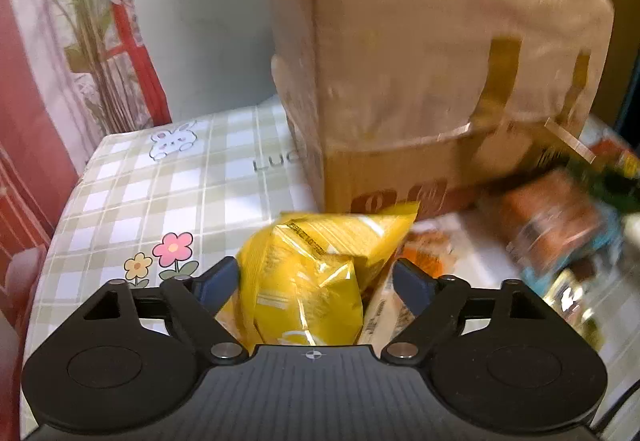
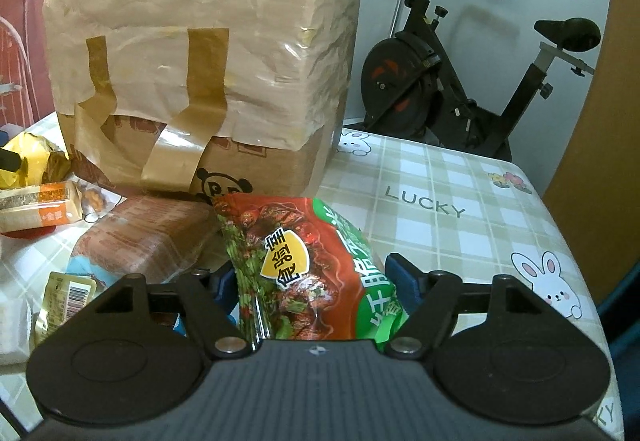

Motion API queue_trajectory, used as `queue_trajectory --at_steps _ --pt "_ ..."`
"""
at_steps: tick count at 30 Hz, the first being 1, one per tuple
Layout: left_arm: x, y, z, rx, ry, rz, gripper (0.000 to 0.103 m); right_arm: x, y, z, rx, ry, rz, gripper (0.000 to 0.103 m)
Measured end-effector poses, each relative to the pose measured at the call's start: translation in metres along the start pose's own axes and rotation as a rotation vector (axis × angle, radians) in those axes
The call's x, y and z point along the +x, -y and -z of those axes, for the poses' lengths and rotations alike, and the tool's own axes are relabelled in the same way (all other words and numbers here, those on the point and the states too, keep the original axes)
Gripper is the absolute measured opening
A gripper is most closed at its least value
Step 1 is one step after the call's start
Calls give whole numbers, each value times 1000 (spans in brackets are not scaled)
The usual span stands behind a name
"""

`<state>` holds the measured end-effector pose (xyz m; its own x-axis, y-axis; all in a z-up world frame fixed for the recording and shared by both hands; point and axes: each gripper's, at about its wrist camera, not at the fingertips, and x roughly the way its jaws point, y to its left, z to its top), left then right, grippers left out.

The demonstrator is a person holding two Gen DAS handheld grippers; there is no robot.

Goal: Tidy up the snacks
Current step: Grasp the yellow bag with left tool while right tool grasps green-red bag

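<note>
The yellow snack bag (image 1: 316,281) sits between the two blue fingers of the left hand-held gripper (image 1: 320,277), close to the big taped box (image 1: 420,61) on the bench (image 1: 140,181). The jaws on this side are spread wide, and there is a gap on the right of the bag, so I do not think they are squeezing it. The red and green snack bag (image 2: 304,273) is between the fingers of the right hand-held gripper (image 2: 316,277); the jaws are partly closed around it, but I cannot tell if the pads really press on it. Both bags look light, puffy and full of air. Their skin is shiny and crinkly, so it will likely be slippery and bend when pushed. The food inside may crack if squeezed hard. A good place to hold looks like the flat sealed edge at the end, or softly across the middle. More packets lie close by: an orange packet (image 2: 40,205) and a brown wrapped pack (image 2: 148,237). They look soft too, and should be picked up gently.
</note>
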<state>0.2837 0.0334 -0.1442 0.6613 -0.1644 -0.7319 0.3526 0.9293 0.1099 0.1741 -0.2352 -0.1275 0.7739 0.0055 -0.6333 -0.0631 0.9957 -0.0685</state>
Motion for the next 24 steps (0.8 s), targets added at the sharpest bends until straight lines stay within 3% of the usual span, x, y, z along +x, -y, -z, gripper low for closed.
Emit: queue_trajectory --at_steps 3,10,14,17,20,24 --pt "9 0 -2 36 -20 -20 91 1 2 -1 4 -3 -2 75" --pt "25 -5 -5 9 -41 -54 96 2 4 0 18 -3 -5 75" --pt "33 -4 -6 13 -61 -94 92 2 4 0 19 -3 -4 75" --pt "29 -10 -6 -25 -46 -79 84 2 4 0 20 -3 -4 75" --pt "18 -19 -3 -81 -11 -37 81 1 4 0 25 -5 -6 74" --pt "-7 -26 3 -137 45 -38 80 -3 5 1 47 -3 -13 74"
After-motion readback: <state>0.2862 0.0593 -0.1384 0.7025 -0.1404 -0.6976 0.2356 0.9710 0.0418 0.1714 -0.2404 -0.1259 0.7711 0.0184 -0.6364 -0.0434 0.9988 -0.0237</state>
